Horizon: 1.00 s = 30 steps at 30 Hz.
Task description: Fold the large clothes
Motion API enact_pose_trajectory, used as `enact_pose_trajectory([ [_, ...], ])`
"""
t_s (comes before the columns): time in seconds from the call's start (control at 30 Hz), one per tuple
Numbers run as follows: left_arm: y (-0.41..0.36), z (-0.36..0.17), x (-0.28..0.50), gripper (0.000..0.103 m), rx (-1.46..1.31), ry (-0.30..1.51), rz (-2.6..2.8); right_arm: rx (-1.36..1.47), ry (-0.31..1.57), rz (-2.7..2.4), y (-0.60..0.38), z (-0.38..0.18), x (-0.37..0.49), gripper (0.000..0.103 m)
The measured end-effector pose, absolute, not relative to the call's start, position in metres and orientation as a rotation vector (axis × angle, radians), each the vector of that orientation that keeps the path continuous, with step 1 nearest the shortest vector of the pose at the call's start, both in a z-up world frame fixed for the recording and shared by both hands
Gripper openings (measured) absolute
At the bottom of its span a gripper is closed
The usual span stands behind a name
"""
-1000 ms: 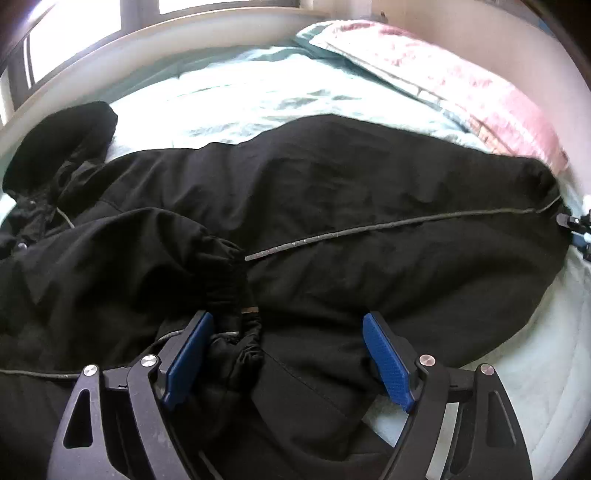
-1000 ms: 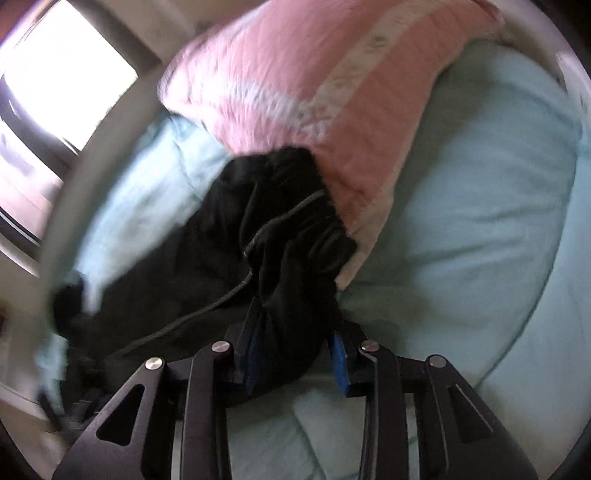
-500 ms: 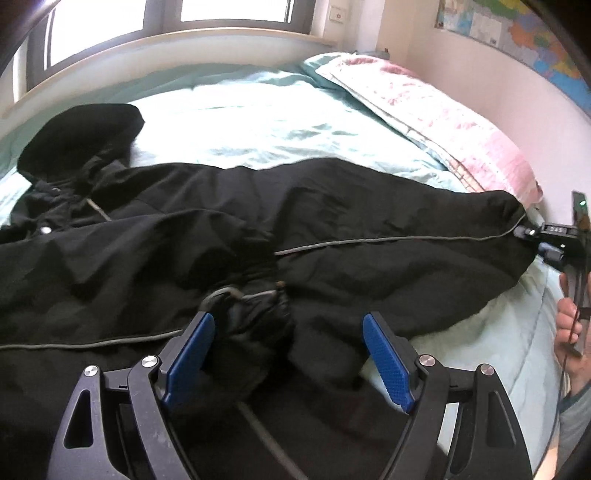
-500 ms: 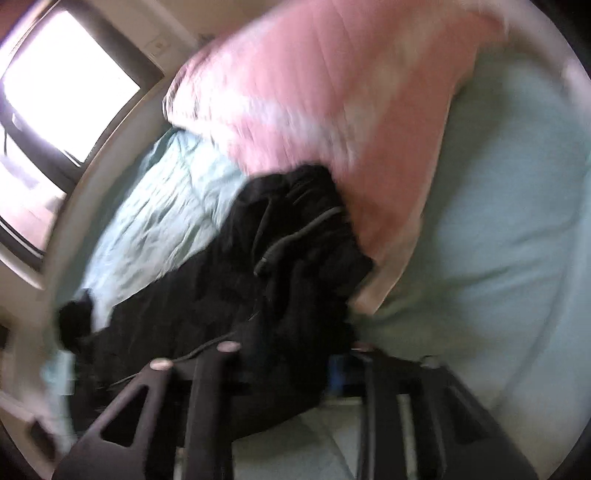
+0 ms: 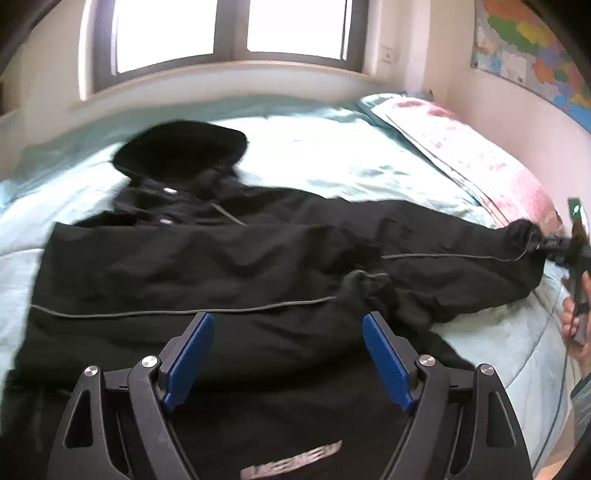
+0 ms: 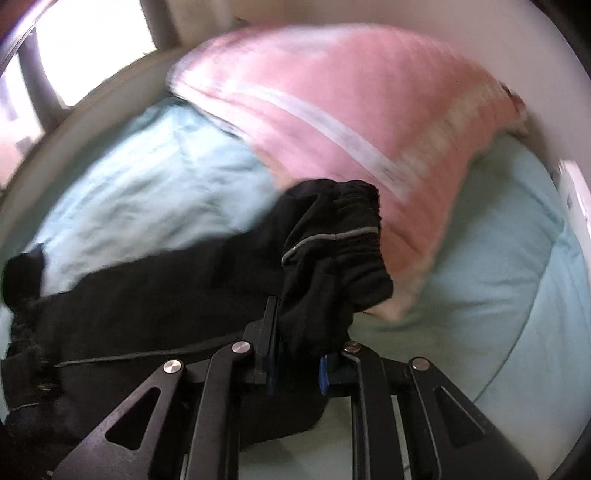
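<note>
A large black hooded jacket (image 5: 207, 266) lies spread across the pale blue bed (image 5: 332, 162), hood (image 5: 181, 151) toward the window. One sleeve cuff (image 5: 365, 282) lies folded onto the body. My left gripper (image 5: 286, 350) is open and empty just above the jacket's near part. My right gripper (image 6: 295, 354) is shut on the other sleeve's cuff (image 6: 340, 251) and holds it stretched out beside the pink pillow (image 6: 351, 122); it also shows at the right edge of the left wrist view (image 5: 554, 245).
A pink pillow (image 5: 476, 155) lies along the wall at the bed's right side. A window (image 5: 229, 33) with a sill runs behind the bed. A map (image 5: 532, 51) hangs on the right wall.
My left gripper has pulled back and risen, so more of the jacket and the window show. My right gripper has drawn the sleeve out longer toward the pillow, still shut on the cuff.
</note>
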<state>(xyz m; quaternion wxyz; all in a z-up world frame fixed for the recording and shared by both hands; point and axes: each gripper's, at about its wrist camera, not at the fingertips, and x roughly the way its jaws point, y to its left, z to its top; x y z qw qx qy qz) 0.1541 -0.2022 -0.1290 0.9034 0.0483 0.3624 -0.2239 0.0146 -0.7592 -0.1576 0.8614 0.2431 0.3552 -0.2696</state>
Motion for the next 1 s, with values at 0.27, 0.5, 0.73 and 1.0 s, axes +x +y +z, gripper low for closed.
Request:
enact_pose_trajectory([
  [0.27,-0.131,-0.097,0.153,0.083,0.034,0.734,-0.396,0.284,0.630,-0.319,-0.609,-0.048,0.052,0.020],
  [0.5,-0.075,-0.093,0.146,0.083,0.018,0.719,-0.371,0.148,0.645,-0.076,-0.437,-0.020,0.097,0.020],
  [0.73,-0.018,-0.109,0.146,0.083,0.008,0.745,-0.334,0.053,0.757,0.088,-0.302,-0.064,0.143,0.020],
  [1.0,0.035,-0.144,0.164,0.083,-0.104,0.815,-0.303,-0.038,0.942,0.168,-0.197,-0.158,0.191,0.020],
])
